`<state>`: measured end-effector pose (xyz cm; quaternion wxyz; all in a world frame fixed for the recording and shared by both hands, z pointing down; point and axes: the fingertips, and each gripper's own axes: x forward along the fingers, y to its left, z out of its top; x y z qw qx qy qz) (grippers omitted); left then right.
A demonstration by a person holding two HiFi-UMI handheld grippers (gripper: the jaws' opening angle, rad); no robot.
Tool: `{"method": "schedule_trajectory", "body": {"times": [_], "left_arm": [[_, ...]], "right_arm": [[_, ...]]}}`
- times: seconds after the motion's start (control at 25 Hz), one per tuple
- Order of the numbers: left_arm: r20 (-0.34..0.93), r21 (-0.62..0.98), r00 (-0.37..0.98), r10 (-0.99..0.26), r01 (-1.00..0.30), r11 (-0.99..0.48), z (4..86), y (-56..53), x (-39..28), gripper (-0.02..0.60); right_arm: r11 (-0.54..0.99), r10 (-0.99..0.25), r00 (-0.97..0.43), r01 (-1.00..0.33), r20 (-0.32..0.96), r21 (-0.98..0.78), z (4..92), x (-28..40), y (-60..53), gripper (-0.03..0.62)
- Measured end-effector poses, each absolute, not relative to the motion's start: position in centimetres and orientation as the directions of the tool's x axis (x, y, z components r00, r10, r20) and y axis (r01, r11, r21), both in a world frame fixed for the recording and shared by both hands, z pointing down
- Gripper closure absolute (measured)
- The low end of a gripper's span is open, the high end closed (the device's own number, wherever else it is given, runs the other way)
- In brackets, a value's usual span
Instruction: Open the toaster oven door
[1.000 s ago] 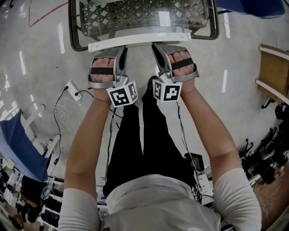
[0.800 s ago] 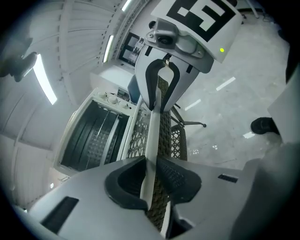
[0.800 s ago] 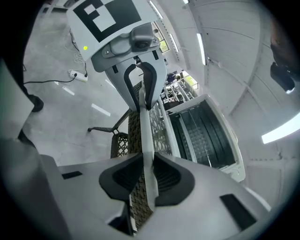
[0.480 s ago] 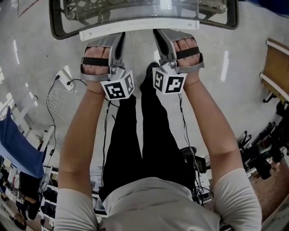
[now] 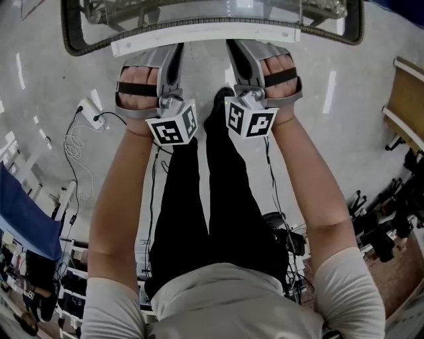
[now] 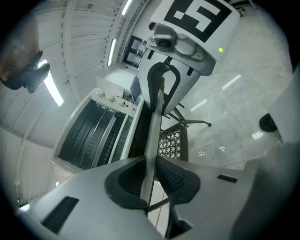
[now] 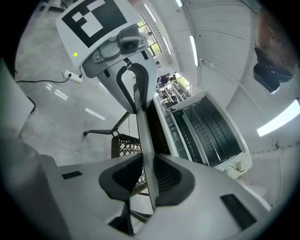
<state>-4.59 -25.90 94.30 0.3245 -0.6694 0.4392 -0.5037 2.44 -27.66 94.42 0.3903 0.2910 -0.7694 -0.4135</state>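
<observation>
The toaster oven door (image 5: pixel 199 13) hangs open at the top of the head view, glass panel with a white handle bar (image 5: pixel 205 38) along its near edge. My left gripper (image 5: pixel 175 51) and right gripper (image 5: pixel 235 51) are side by side, both shut on that handle. In the left gripper view the handle (image 6: pixel 152 131) runs from between my left gripper's (image 6: pixel 151 176) pads up to the other gripper, with the oven cavity (image 6: pixel 91 136) to the left. In the right gripper view my right gripper (image 7: pixel 149 176) pinches the handle (image 7: pixel 143 131), and the oven (image 7: pixel 206 131) lies to the right.
A wicker chair (image 6: pixel 172 143) stands below the door. A white power strip with cable (image 5: pixel 86 109) lies on the concrete floor at left. Wooden furniture (image 5: pixel 405 99) is at the right, blue cloth (image 5: pixel 23 218) at the far left. The person's legs (image 5: pixel 199 212) are under the grippers.
The handle and both grippers have shifted toward the top of the head view, and the glass door looks wider. Both grippers stay shut on the handle.
</observation>
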Motion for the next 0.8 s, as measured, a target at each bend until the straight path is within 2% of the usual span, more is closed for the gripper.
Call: {"method": "schedule_trajectory", "body": {"times": [0.16, 0.24, 0.52, 0.8], "left_arm": [[0.415, -0.852, 0.117, -0.902, -0.296, -0.431, 94.0, -25.8, -4.4, 0.506], [0.431, -0.818, 0.152, -0.889, -0.349, -0.457, 93.4, -25.5, -4.1, 0.506], [0.446, -0.71, 0.222, -0.867, -0.502, -0.494, 89.8, -24.2, -3.0, 0.512], [0.436, -0.594, 0.216, -0.874, -0.66, -0.459, 83.3, -23.0, -4.0, 0.536]], "right_arm": [[0.548, -0.748, -0.534, -0.16, 0.394, 0.821, 93.9, 2.6, -27.4, 0.517], [0.601, -0.724, -0.553, -0.211, 0.412, 0.771, 93.1, 2.4, -27.1, 0.534], [0.682, -0.681, -0.595, -0.302, 0.427, 0.666, 89.3, 1.5, -25.4, 0.534], [0.735, -0.669, -0.596, -0.438, 0.445, 0.518, 83.3, 2.0, -25.5, 0.546]]}}
